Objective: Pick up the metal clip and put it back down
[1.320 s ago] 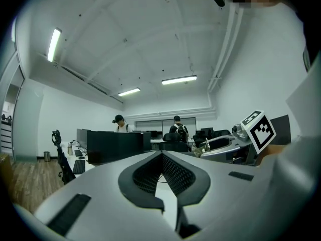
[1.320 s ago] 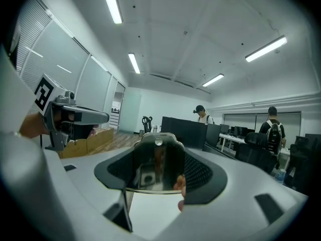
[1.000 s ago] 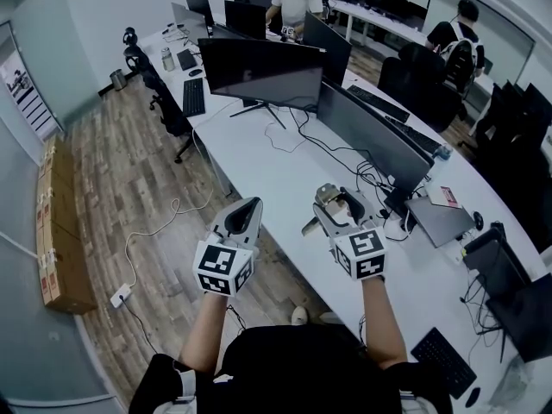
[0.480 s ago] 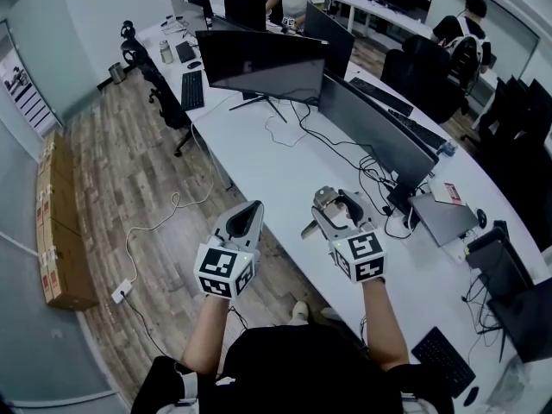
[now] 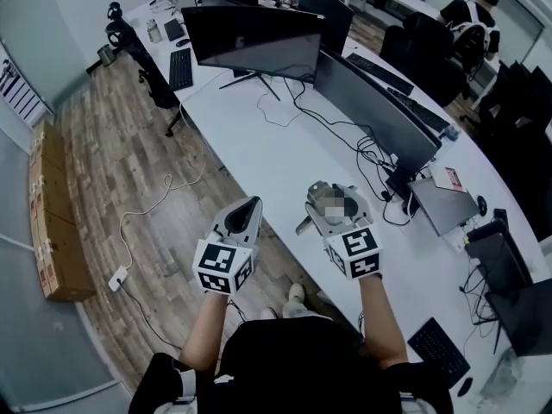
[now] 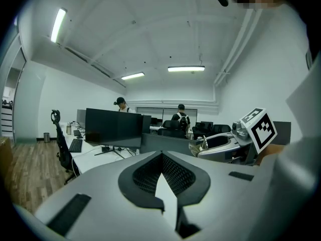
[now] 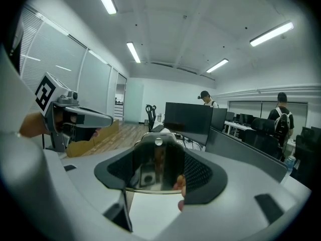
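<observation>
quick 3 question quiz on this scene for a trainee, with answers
1. True or false: the metal clip lies on the white desk.
2. The nearest large monitor is: A lit, B dark, C tipped over.
3. Fill in: the jaws of the left hand-held gripper are ___.
Key: 1 false, the right hand-held gripper is shut on it; 2 B; 3 shut, with nothing between them.

White desk, black monitor, keyboard, wooden floor
</observation>
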The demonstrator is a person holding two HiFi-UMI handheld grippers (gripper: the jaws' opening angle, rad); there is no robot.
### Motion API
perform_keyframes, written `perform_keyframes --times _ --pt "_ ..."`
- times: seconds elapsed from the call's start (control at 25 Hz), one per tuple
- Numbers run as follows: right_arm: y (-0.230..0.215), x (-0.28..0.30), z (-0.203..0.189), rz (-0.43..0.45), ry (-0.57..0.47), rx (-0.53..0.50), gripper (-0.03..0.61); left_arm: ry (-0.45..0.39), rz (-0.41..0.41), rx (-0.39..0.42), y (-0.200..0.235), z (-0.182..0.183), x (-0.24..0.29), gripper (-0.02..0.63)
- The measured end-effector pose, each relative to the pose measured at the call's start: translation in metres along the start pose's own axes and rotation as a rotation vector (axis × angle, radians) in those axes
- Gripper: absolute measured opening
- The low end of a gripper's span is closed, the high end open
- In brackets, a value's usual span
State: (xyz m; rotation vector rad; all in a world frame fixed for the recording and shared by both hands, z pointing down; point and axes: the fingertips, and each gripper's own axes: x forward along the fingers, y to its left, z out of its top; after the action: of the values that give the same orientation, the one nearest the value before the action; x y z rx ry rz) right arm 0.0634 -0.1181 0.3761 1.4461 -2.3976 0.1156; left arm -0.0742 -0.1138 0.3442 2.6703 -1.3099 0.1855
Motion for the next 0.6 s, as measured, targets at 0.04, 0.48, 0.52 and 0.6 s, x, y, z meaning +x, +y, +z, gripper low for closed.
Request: perform_keyframes --times 0.04,0.48,0.52,0.6 --pt "-0.001 0.003 -0.004 0.003 0.009 0.002 0.283 0.007 -0.003 -0.003 0.0 -0.003 0.004 0.011" --pt "-0.012 0.026 -0.044 0.029 0.096 0.034 0.284 0.087 0.0 -0.064 0.011 -0.042 0.031 0.011" --pt "-0.012 0.028 -0.047 0.032 0.104 0.036 0.284 0.093 -0.002 -0.068 0.011 -0.045 0.033 0.011" --pt "-0.012 0.032 -0.054 0.039 0.117 0.04 0.283 0.108 -0.003 -0.076 0.011 -0.052 0.037 0.011"
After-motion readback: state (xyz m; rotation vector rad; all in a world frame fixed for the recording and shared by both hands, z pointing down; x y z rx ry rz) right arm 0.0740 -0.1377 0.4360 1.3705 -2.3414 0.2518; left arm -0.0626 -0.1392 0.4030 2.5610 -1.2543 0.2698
